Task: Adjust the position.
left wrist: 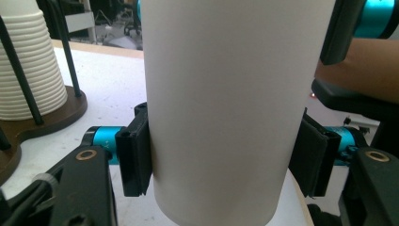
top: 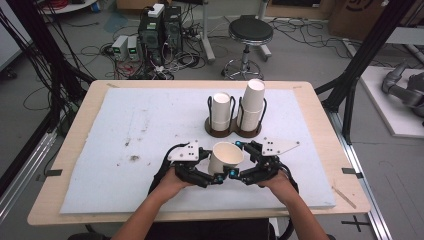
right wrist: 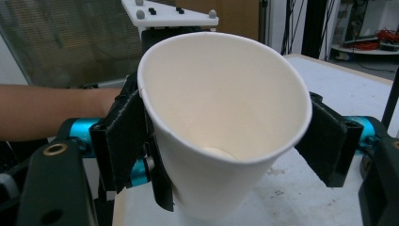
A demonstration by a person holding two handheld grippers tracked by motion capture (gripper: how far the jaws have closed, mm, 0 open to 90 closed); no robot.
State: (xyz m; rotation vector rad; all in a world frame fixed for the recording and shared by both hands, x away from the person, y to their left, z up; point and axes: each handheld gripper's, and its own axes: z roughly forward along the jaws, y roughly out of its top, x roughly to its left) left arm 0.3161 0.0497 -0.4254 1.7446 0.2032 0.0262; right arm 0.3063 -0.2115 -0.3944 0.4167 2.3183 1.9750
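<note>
White mat (top: 125, 140), empty paper cup (top: 226, 156) clenched by left gripper (top: 207, 167), right gripper (top: 246, 162) clasping its rim.

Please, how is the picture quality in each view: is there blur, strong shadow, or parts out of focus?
High view: even light, soft focus, faint shadows under the white paper cup. Left gripper view: the cup wall is near and shaded at its left edge; the room behind is blurred. Right gripper view: the cup's inside is bright, with soft background.

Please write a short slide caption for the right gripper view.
A tilted white paper cup sits between the right gripper pads, its open mouth facing the camera.
</note>
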